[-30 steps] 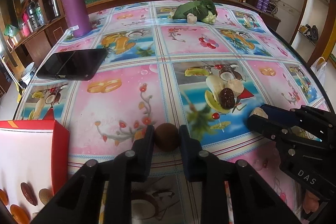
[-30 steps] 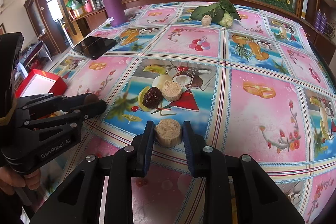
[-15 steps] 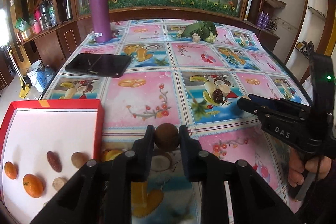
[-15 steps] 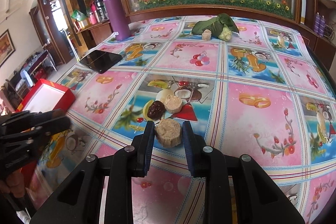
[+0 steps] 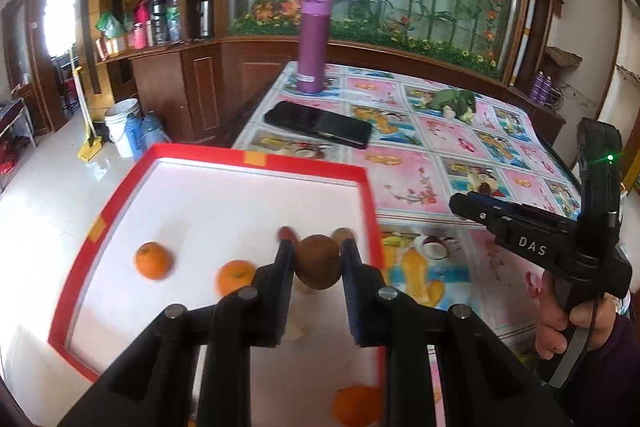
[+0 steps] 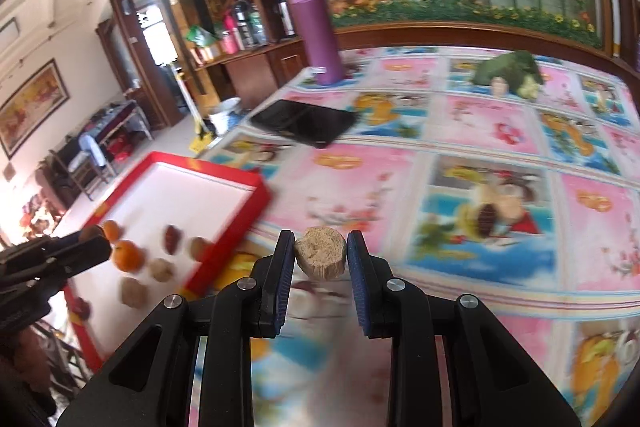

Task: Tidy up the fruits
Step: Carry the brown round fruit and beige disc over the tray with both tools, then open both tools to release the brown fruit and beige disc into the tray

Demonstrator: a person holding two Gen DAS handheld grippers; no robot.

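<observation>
My left gripper [image 5: 319,263] is shut on a round brown fruit [image 5: 319,261] and holds it above the red-rimmed white tray [image 5: 256,159]. Oranges [image 5: 152,260] and small brown fruits lie in the tray. My right gripper [image 6: 320,259] is shut on a tan, rough cut fruit piece [image 6: 320,258], held above the table just right of the tray [image 6: 224,175]. The right gripper also shows in the left wrist view [image 5: 472,203]. A dark date [image 6: 486,218] and a pale piece lie on the tablecloth at the right.
A black phone [image 5: 318,123] lies beyond the tray. A purple bottle [image 5: 314,41] stands at the table's far left corner. A green leaf bundle [image 6: 508,69] lies at the far side. The tray sits at the table's left edge, floor beyond it.
Both grippers have swung left toward the tray with their fruits. The left one went from over the tablecloth to above the tray; the right one followed, nearing the tray's right side.
</observation>
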